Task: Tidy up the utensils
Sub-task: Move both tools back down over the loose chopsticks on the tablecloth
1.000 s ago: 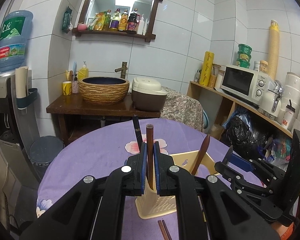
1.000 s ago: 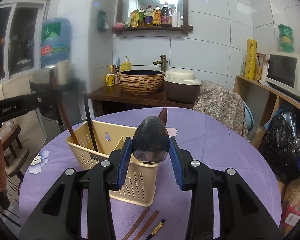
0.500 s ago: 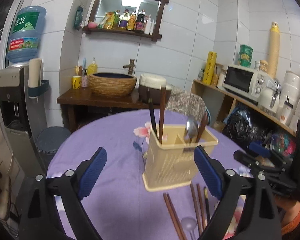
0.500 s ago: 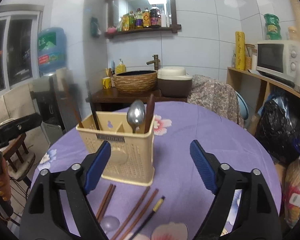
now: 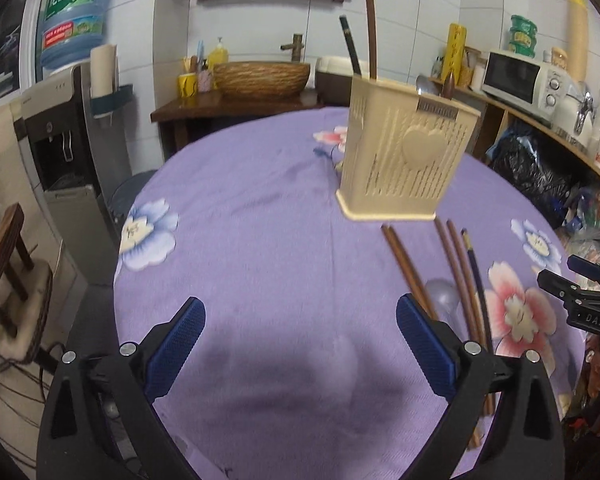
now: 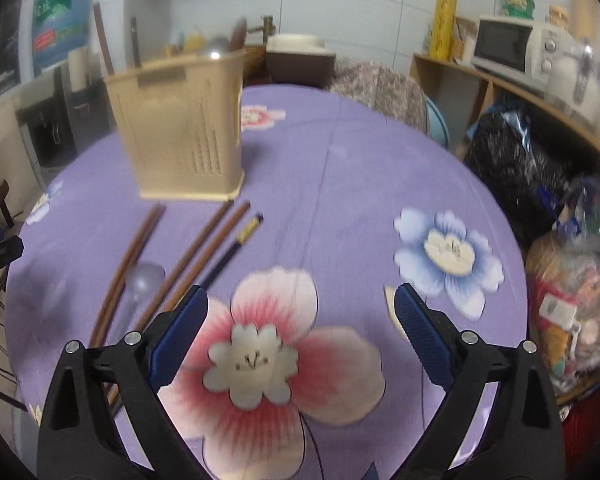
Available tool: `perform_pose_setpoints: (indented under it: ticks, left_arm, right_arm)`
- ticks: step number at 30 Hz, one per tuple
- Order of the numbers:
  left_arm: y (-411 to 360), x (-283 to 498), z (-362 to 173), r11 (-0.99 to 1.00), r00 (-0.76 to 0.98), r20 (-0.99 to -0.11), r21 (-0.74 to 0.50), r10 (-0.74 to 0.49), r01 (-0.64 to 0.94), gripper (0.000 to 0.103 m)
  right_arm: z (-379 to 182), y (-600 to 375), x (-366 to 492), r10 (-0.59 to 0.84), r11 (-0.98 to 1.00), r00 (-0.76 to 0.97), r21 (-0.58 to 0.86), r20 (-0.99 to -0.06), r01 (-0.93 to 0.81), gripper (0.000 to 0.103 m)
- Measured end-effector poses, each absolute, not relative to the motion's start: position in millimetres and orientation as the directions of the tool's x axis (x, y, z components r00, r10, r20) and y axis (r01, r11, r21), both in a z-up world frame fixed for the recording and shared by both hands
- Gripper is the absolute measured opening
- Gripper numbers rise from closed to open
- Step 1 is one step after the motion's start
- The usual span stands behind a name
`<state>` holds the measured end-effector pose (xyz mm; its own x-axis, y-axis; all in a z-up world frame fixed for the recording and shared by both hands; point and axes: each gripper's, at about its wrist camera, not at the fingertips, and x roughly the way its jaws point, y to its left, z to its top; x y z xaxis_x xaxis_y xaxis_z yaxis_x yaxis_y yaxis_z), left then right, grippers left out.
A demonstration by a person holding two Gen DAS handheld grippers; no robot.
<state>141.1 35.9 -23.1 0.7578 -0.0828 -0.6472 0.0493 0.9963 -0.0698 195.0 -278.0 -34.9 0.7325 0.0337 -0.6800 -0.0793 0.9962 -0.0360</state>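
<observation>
Loose chopsticks [image 6: 204, 256] and a metal spoon [image 6: 142, 280] lie on the purple floral cloth of the bench [image 6: 340, 168], at left of centre in the right wrist view, just in front of the beige utensil caddy [image 6: 184, 128] standing at upper left with some utensils already upright in it. The sticks look light, stiff and thin, probably slippery; pinching one mid-shaft should steady it. The left hand-held gripper [image 5: 298, 344] and right hand-held gripper [image 6: 300, 334] both hang spread wide, grasping nothing.
</observation>
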Motion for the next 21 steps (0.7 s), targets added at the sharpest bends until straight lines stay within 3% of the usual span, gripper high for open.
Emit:
perform_pose_setpoints:
  ticks: [11,21]
  left_arm:
    - [20.6,134.5,-41.5,0.995,0.719,-0.688,-0.077,-0.101,0.065,0.095]
    - [15.2,132.3,-44.8,0.996,0.714,-0.695,-0.056,-0.088,0.068,0.095]
  right_arm:
    - [-62.1,-232.6,189.8,0.084,0.985,0.659,-0.035,-0.748,-0.166,0.093]
    - [-70.7,-207.8,192.6,0.046,0.980,0.615,-0.084,-0.787,-0.180,0.097]
